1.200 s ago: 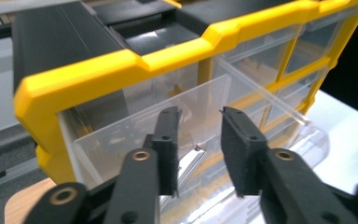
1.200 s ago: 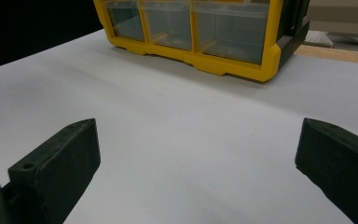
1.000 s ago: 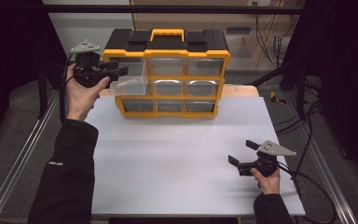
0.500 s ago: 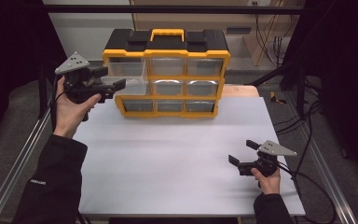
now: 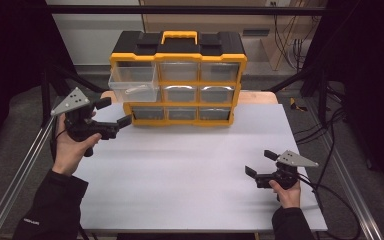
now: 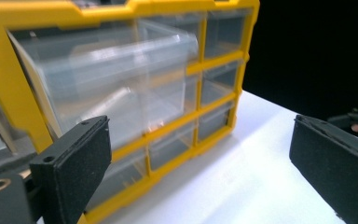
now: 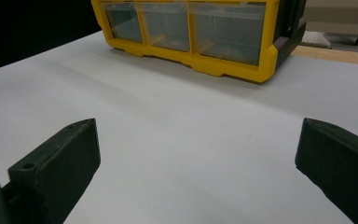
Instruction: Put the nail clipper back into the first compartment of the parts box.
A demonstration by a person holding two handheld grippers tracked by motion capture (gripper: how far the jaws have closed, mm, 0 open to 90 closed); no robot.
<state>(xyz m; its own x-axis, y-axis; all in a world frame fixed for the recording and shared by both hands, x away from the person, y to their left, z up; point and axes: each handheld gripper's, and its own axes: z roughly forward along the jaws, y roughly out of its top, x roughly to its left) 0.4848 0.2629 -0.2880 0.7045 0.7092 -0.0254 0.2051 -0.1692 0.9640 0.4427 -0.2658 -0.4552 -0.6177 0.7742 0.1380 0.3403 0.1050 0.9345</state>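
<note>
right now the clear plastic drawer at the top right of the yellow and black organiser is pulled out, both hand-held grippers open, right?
Not quite: the pulled-out clear plastic drawer is at the top left of the yellow and black organiser, as the high view shows. Both hand-held grippers, left and right, are open.

No readable text, seemingly, anywhere.

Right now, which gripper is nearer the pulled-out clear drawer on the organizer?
Left. The left gripper hangs open just below and left of the pulled-out drawer, not touching it. The right gripper is open too, far across the white table near its front right.
</note>
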